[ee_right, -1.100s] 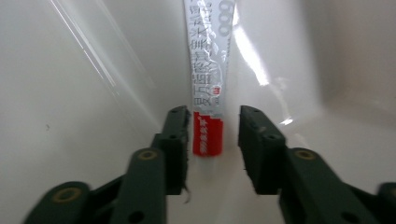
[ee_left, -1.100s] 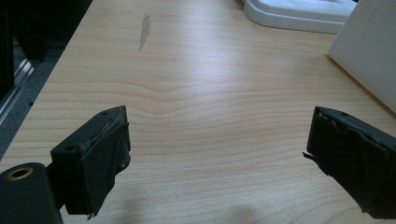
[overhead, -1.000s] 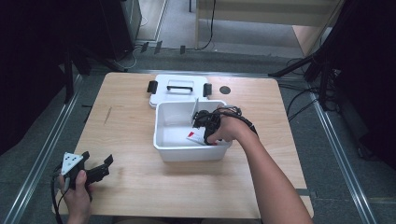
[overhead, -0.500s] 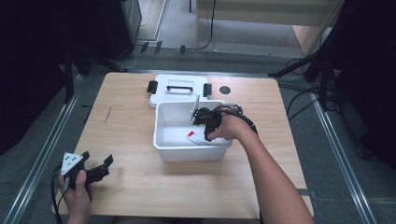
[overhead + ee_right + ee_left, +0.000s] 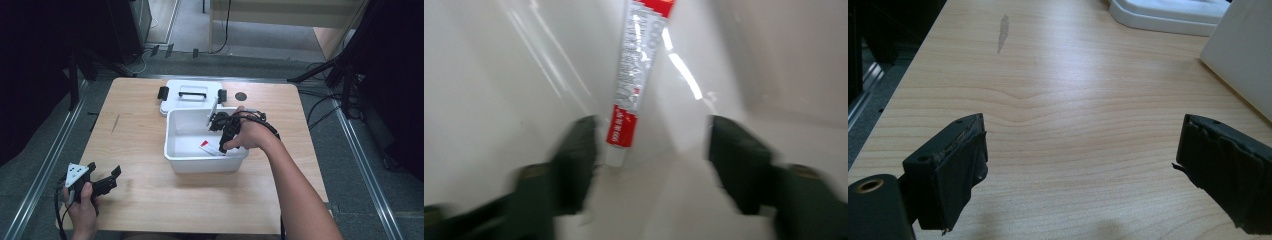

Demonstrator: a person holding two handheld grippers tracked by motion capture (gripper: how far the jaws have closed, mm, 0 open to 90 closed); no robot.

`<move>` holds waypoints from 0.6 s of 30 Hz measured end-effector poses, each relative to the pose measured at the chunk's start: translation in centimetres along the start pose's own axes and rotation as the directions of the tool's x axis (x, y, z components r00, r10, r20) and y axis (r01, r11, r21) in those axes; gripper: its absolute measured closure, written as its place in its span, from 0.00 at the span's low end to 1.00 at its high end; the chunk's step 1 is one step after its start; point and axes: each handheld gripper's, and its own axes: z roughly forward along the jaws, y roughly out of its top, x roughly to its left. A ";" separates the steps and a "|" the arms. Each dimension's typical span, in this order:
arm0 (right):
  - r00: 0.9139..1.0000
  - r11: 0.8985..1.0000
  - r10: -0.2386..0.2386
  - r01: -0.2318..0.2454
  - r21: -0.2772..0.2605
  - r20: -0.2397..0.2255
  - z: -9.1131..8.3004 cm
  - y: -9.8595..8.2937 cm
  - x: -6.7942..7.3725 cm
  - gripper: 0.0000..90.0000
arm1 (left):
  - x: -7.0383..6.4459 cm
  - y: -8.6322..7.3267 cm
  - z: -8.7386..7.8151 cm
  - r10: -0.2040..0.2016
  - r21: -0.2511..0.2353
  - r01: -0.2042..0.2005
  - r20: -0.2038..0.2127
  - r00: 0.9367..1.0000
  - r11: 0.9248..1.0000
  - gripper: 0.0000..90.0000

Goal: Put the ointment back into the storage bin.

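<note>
Near the table's (image 5: 150, 200) front-left corner the left gripper (image 5: 102, 182) rests spread over bare wood, while inside the white bin (image 5: 172, 140) the right gripper (image 5: 649, 145), jaws apart, flanks a red-and-white tube (image 5: 636, 75) by the bin's front wall.

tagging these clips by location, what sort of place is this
Probably a lab or studio set up for recording, not a home. A bare wooden table stands among dark stands and tripod legs, with cables trailing over a grey floor. A person works handheld grippers there, one inside a white plastic bin.
</note>
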 end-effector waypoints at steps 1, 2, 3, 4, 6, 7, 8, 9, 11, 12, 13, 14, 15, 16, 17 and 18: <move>1.000 1.000 0.011 -0.011 -0.004 0.015 -0.2 0.0 -0.1 0.20 | 0.0 0.0 0.0 0.000 0.000 0.000 0.000 1.000 1.000 0.08; 1.000 1.000 0.014 -0.014 -0.003 0.012 -0.4 0.0 -0.1 0.13 | 0.0 0.0 0.0 0.000 0.000 0.000 0.000 1.000 1.000 0.08; 1.000 1.000 0.021 -0.021 -0.013 0.005 -0.7 -0.1 -0.1 0.13 | 0.0 0.0 0.0 0.000 0.000 0.000 0.000 1.000 1.000 0.08; 1.000 0.999 0.031 -0.031 -0.030 -0.003 -1.0 -0.1 -0.2 0.11 | 0.0 0.0 0.0 0.000 0.000 0.000 0.000 1.000 1.000 0.08; 0.999 0.997 0.053 -0.053 -0.050 -0.011 -1.4 -0.1 -0.3 0.07 | 0.0 0.0 0.0 -0.001 -0.002 0.001 0.000 1.000 1.000 0.08; 0.998 0.996 0.060 -0.060 -0.059 -0.010 -1.7 -0.1 -0.4 0.07 | 0.0 0.0 0.0 -0.001 -0.001 0.001 0.000 1.000 1.000 0.08; 0.998 0.996 0.058 -0.058 -0.062 -0.007 -1.8 -0.2 -0.4 0.07 | 0.0 0.0 0.0 0.000 -0.001 0.000 0.000 1.000 1.000 0.08; 0.998 0.996 0.055 -0.055 -0.065 -0.002 -2.0 -0.2 -0.4 0.07 | 0.0 0.0 0.0 0.000 -0.001 0.000 0.000 1.000 1.000 0.08; 0.998 0.995 0.061 -0.061 -0.074 0.004 -2.4 -0.3 -0.4 0.07 | 0.0 0.0 0.0 -0.003 -0.003 0.003 0.000 1.000 1.000 0.08; 0.998 0.995 0.061 -0.061 -0.082 -0.001 -2.6 -0.3 -0.5 0.07 | 0.0 0.0 0.0 -0.003 -0.002 0.003 -0.001 1.000 1.000 0.08; 0.998 0.995 0.058 -0.058 -0.084 0.000 -2.8 -0.4 -0.5 0.07 | 0.0 0.0 0.0 -0.003 -0.002 0.003 0.000 1.000 1.000 0.08; 0.998 0.994 0.059 -0.059 -0.088 0.004 -3.0 -0.4 -0.5 0.07 | 0.0 0.0 0.0 -0.002 -0.003 0.002 0.000 1.000 1.000 0.08; 0.998 0.994 0.058 -0.057 -0.090 0.011 -3.2 -0.5 -0.6 0.08 | 0.0 0.0 0.0 -0.001 -0.003 0.001 -0.001 1.000 1.000 0.08; 0.998 0.994 0.058 -0.057 -0.090 0.011 -3.2 -0.5 -0.6 0.08 | 0.0 0.0 0.0 -0.001 -0.003 0.001 -0.001 1.000 1.000 0.08; 0.998 0.994 0.059 -0.057 -0.094 0.013 -3.5 -0.7 -0.6 0.08 | 0.0 0.0 0.0 0.000 -0.003 0.000 0.000 1.000 1.000 0.08; 0.998 0.994 0.060 -0.058 -0.098 0.017 -3.7 -0.8 -0.6 0.08 | 0.0 0.0 0.0 0.001 -0.002 -0.001 0.000 1.000 1.000 0.08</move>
